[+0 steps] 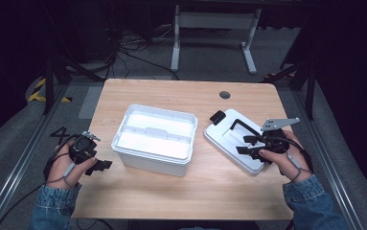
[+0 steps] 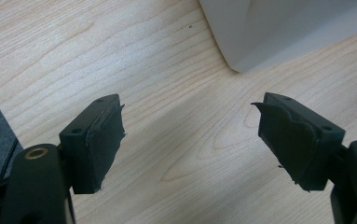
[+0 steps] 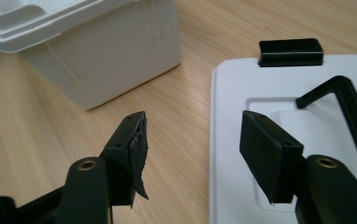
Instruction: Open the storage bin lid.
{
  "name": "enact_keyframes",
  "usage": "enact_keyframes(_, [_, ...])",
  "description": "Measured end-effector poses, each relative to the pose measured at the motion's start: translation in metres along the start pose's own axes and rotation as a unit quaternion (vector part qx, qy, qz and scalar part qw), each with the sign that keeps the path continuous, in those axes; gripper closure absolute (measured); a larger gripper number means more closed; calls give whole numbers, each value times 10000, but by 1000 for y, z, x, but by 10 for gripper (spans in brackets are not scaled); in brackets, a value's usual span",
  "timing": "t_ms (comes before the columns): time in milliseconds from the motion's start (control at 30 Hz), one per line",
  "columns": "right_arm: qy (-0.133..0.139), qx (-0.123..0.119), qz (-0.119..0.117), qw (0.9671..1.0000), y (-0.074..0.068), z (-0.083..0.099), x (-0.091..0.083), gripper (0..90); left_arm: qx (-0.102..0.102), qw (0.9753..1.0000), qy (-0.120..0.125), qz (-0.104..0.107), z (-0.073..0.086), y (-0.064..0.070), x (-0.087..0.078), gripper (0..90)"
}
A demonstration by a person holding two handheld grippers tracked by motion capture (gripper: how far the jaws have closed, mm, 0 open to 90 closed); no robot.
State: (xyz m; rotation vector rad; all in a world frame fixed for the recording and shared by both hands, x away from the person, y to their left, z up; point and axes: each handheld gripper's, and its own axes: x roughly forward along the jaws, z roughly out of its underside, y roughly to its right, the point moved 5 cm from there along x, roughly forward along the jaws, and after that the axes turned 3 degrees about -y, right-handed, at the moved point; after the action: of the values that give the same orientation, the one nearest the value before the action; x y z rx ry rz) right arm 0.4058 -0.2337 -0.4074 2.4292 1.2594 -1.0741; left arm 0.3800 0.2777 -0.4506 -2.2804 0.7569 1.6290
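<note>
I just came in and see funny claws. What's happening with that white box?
A person holds a gripper in each hand at a wooden table. The white box stands open in the middle. Its lid lies flat beside it, with a black handle. The right gripper hovers open at the lid's edge. The left gripper waits open near the box, holding nothing.

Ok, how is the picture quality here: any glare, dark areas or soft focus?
High view: the open white box is blown out inside and the surroundings are near black. Left gripper view: the box wall is soft, the wood grain sharp. Right gripper view: evenly lit, the lid slightly washed.
</note>
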Motion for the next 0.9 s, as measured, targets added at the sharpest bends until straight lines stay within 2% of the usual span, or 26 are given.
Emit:
enact_keyframes(400, [-183,-115,-252,9994,-24,13,20,425,40,10000,-3,-22,-1,0,0,230])
enact_keyframes(567, [-326,-116,-296,9990,-28,22,31,421,33,10000,-18,11,0,1,0,229])
enact_keyframes(900, [-398,-224,-322,9984,-35,37,49,421,18,10000,-23,-5,0,-2,2,228])
